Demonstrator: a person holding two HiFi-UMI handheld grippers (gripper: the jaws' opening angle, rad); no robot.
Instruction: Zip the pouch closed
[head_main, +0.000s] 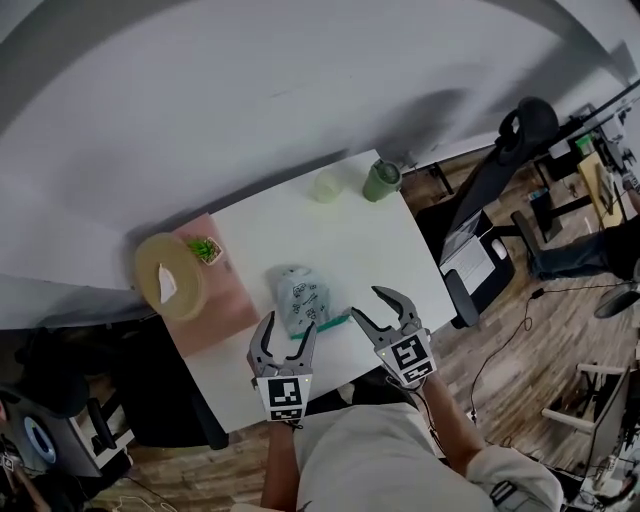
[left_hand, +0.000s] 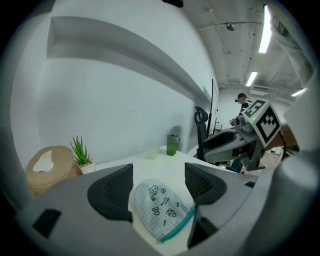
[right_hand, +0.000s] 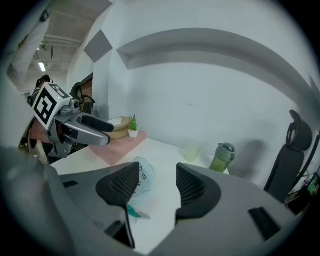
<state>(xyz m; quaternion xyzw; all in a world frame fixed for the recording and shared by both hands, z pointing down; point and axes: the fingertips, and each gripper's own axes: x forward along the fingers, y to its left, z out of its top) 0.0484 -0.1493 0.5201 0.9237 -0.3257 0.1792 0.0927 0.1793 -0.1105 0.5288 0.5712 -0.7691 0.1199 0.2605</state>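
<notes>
A pale checked pouch (head_main: 299, 297) with small printed drawings lies on the white table (head_main: 380, 250), its teal zipper edge (head_main: 335, 322) toward me. My left gripper (head_main: 288, 325) hovers at the pouch's near left side, jaws open and empty. In the left gripper view the pouch (left_hand: 160, 207) lies just beyond and below that gripper (left_hand: 158, 171). My right gripper (head_main: 368, 302) is open just right of the zipper end, apart from it. In the right gripper view the pouch (right_hand: 140, 185) shows past the left jaw of that gripper (right_hand: 157, 172), with the zipper pull (right_hand: 135, 214) below.
A green bottle (head_main: 381, 180) and a translucent cup (head_main: 327, 186) stand at the table's far edge. A small potted plant (head_main: 204, 248) and a woven tissue holder (head_main: 168, 275) rest on a pink mat (head_main: 225, 315) at the left. An office chair (head_main: 500, 170) stands to the right.
</notes>
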